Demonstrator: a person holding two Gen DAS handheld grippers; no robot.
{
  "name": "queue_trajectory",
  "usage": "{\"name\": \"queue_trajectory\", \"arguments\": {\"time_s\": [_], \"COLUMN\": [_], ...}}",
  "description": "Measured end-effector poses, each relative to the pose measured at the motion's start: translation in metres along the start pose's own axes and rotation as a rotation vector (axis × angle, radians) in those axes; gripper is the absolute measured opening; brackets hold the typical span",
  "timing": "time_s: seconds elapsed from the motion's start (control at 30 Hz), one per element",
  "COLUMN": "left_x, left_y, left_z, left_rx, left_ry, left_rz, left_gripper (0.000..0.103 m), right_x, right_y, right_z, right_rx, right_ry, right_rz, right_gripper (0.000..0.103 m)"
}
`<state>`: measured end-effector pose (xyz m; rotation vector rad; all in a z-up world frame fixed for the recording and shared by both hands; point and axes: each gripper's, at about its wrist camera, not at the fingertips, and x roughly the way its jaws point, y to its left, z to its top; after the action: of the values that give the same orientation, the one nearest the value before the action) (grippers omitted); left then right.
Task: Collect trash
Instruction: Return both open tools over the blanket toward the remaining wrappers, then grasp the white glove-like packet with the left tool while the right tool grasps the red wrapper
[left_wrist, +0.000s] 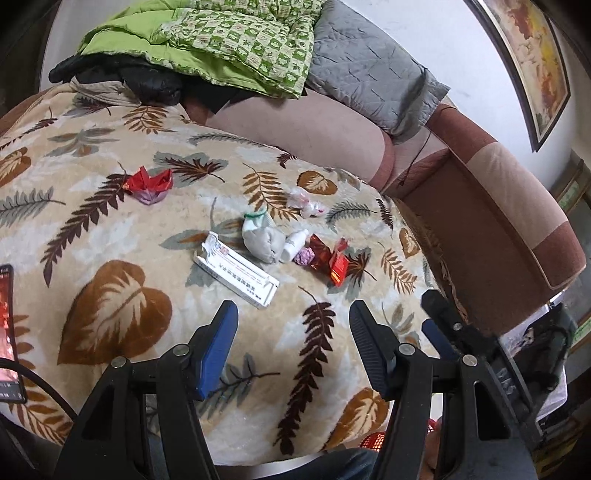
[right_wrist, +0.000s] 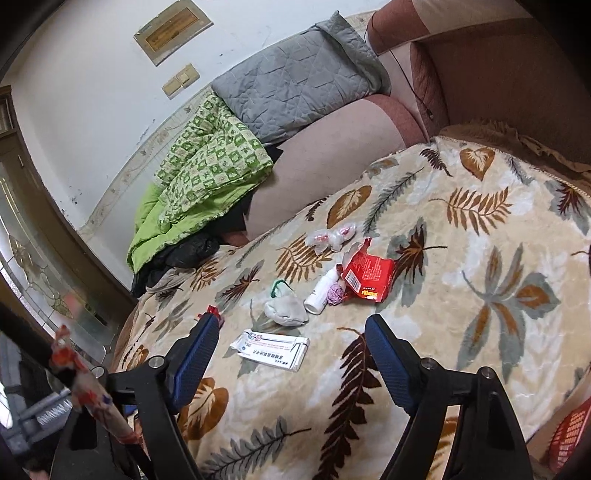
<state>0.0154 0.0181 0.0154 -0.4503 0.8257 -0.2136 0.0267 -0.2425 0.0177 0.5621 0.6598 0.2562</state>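
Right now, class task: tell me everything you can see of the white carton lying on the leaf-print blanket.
The white carton is a long, flat cardboard box with blue and red print and a line of dark characters. It looks crushed, with one end torn open. It lies flat on the blanket, nearest of the litter to both open grippers, apart from the grey pouch beside it. Nothing grips it.

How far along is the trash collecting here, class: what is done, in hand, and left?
Done: nothing visibly collected. In hand: nothing; the left claw and right claw hang open and empty above the leaf-print blanket. Left: the white box, grey wad, small white bottle, red wrapper, red folded paper and clear wrappers.
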Motion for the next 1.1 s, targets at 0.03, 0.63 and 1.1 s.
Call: {"name": "queue_trajectory", "arguments": {"time_s": [0.03,0.63,1.1], "left_x": [0.001,0.134,0.196], "left_y": [0.0,0.003,0.02], "left_z": [0.004,0.114,0.102], "left_rx": [-0.003,-0.129,-0.142], "left_ry": [0.0,0.168,0.3], "left_rz": [0.005,-0.01,0.078], "left_gripper": [0.061,0.062,0.062], "right_x": [0.004,0.126,0.163], "right_y": [-0.002,-0.036,-0.06], "right_z": [0.0,0.044,0.029], "right_rx": [0.007,0.001,-0.069], "right_ry": [0.001,0.019,0.03], "right_rz": [0.002,-0.101,-0.164], "right_gripper": [0.084,0.078,0.011]}}
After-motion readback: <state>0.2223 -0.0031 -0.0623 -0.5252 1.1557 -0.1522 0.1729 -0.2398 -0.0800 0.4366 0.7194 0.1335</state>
